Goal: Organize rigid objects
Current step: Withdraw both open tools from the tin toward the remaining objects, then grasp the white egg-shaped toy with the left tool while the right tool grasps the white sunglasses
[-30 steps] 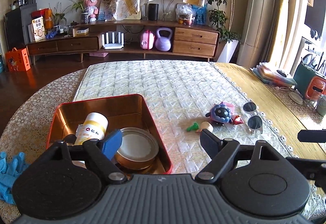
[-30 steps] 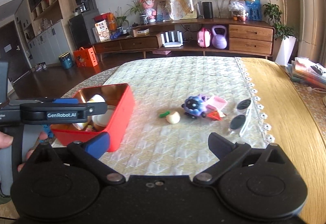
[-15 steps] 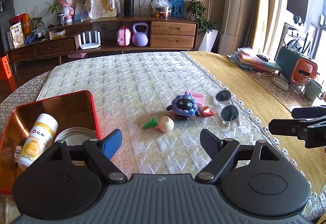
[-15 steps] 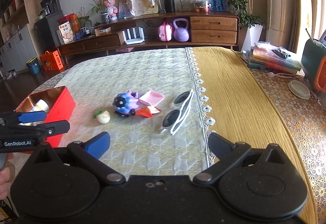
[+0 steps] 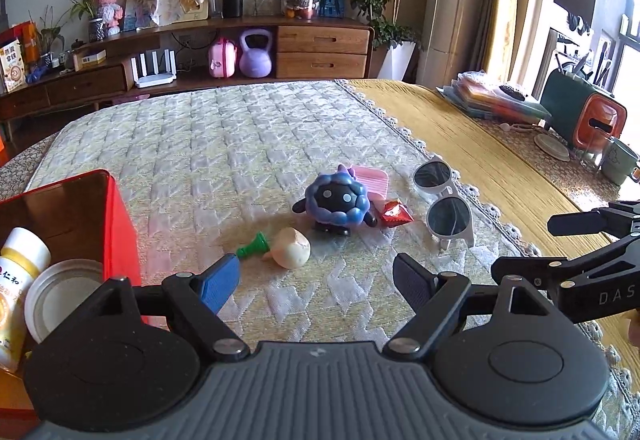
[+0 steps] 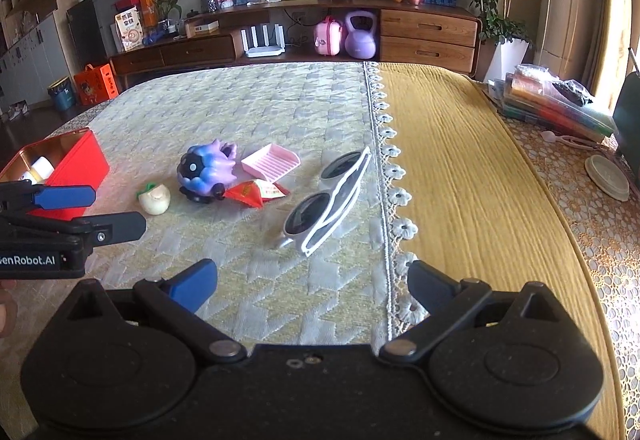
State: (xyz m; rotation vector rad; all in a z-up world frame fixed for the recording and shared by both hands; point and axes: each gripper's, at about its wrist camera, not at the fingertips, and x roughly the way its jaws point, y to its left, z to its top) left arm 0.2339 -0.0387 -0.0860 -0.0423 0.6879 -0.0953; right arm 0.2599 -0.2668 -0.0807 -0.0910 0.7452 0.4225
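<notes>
The left gripper [image 5: 316, 276] hangs low over a quilted cloth [image 5: 224, 143], its jaws wide apart with nothing between them. Just past its fingertips, at about twelve o'clock, lies a small cream radish toy [image 5: 294, 248], its long axis slanted, green top pointing toward ten o'clock. Just beyond that stands a blue-and-purple round toy [image 5: 338, 201], facing the gripper. Behind the toy, at one o'clock, sits a pink ridged tray [image 5: 376, 177]; a red wrapper [image 5: 394, 213] lies right beside the toy. White-framed sunglasses [image 5: 442, 203] rest at two o'clock, lenses up, their long axis running away from the gripper. At nine o'clock a red tin box [image 5: 116, 215] holds a white bottle [image 5: 18, 280] and a round lid [image 5: 60, 294]. The right gripper [image 6: 312, 282] — also spread wide and empty — hovers with the sunglasses at its twelve o'clock.
</notes>
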